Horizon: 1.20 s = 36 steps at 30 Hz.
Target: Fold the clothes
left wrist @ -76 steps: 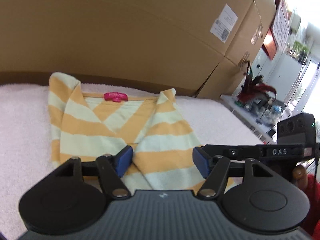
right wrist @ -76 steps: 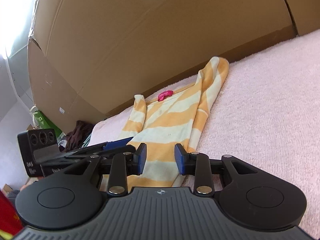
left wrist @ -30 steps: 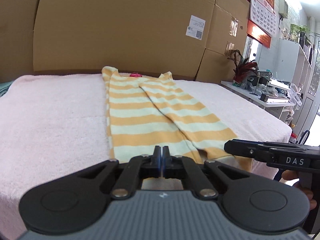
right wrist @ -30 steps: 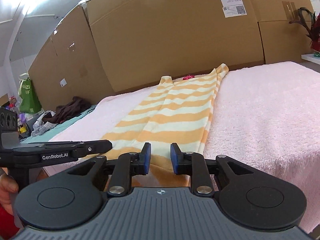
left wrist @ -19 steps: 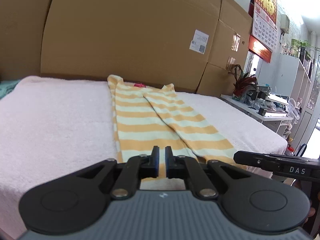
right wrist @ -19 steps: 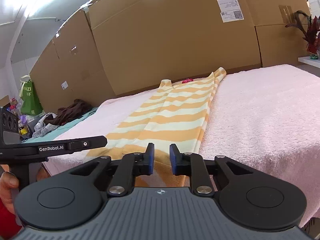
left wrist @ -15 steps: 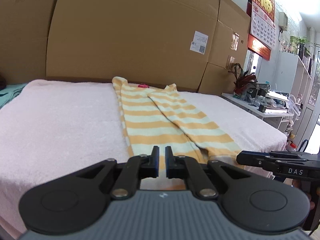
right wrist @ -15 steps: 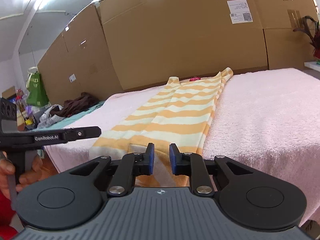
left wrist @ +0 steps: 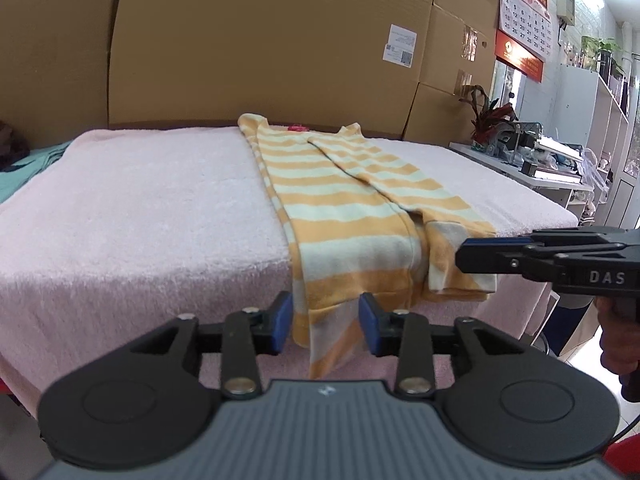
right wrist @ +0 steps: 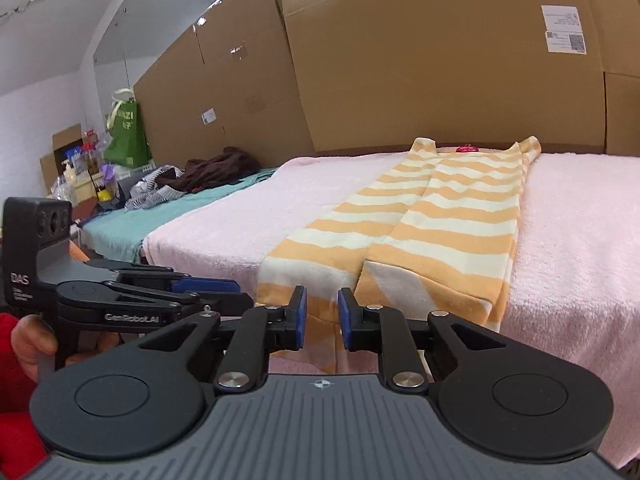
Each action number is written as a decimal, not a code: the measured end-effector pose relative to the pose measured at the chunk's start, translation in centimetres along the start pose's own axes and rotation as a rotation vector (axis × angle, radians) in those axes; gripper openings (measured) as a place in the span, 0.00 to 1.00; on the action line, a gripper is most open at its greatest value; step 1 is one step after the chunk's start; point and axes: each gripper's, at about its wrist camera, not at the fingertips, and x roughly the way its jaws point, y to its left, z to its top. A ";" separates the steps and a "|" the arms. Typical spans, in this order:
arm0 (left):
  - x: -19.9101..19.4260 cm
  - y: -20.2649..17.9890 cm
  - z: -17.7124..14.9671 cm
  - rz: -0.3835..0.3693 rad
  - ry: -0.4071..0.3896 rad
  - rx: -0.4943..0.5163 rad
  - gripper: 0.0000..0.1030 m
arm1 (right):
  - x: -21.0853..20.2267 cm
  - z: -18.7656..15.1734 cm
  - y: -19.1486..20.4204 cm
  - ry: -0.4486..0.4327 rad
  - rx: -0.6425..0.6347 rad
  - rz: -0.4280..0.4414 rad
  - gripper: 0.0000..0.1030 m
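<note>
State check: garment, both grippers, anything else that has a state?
striped top: flat on the pink towel, sides folded in, hem hanging over the front edge.
left gripper: jaws just opened, hem between them, not pinched.
right gripper: jaws narrowly apart, nothing gripped.
dark clothes pile: heaped, unfolded.

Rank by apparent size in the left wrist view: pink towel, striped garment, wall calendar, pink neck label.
1. pink towel
2. striped garment
3. wall calendar, farther back, so its true size is unsure
4. pink neck label
</note>
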 end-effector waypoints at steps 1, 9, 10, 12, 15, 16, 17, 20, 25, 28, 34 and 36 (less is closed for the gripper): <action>0.1 0.1 -0.1 -0.008 0.004 -0.007 0.39 | 0.6 0.1 -0.1 0.013 0.010 0.000 0.19; 2.4 0.5 -0.8 -0.018 0.060 -0.021 0.46 | 3.3 0.5 -0.2 0.094 0.070 -0.079 0.19; 2.5 0.4 -0.8 -0.021 0.064 -0.018 0.54 | 3.5 0.6 -0.2 0.108 0.083 -0.079 0.22; 2.8 0.2 -0.7 -0.026 0.070 -0.012 0.55 | 4.1 0.9 -0.2 0.172 0.116 -0.083 0.26; 2.8 -0.2 -0.9 -0.030 0.064 0.012 0.56 | 4.9 2.1 -0.1 0.278 0.153 -0.068 0.29; 2.9 -0.3 -0.9 -0.022 0.065 0.016 0.55 | 5.2 2.5 -0.1 0.313 0.165 -0.062 0.29; 3.1 -0.3 -0.9 -0.014 0.069 0.011 0.53 | 5.0 2.9 0.1 0.305 0.149 -0.067 0.29; 3.4 -0.2 -0.9 -0.002 0.090 -0.008 0.14 | 4.3 3.2 0.1 0.262 0.141 -0.043 0.29; 2.7 0.0 -0.9 -0.018 0.091 -0.017 0.15 | 3.5 1.5 -1.2 0.170 0.185 -0.037 0.28; 2.4 0.1 -0.8 -0.021 0.086 -0.019 0.15 | 3.8 0.8 -1.3 0.146 0.177 -0.020 0.28; 1.0 0.2 -0.4 -0.067 0.055 -0.012 0.15 | 3.9 0.6 -1.1 0.112 0.149 -0.017 0.07; 0.6 0.2 -0.3 -0.077 0.043 -0.009 0.19 | 3.3 0.5 -0.8 0.094 0.139 -0.015 0.07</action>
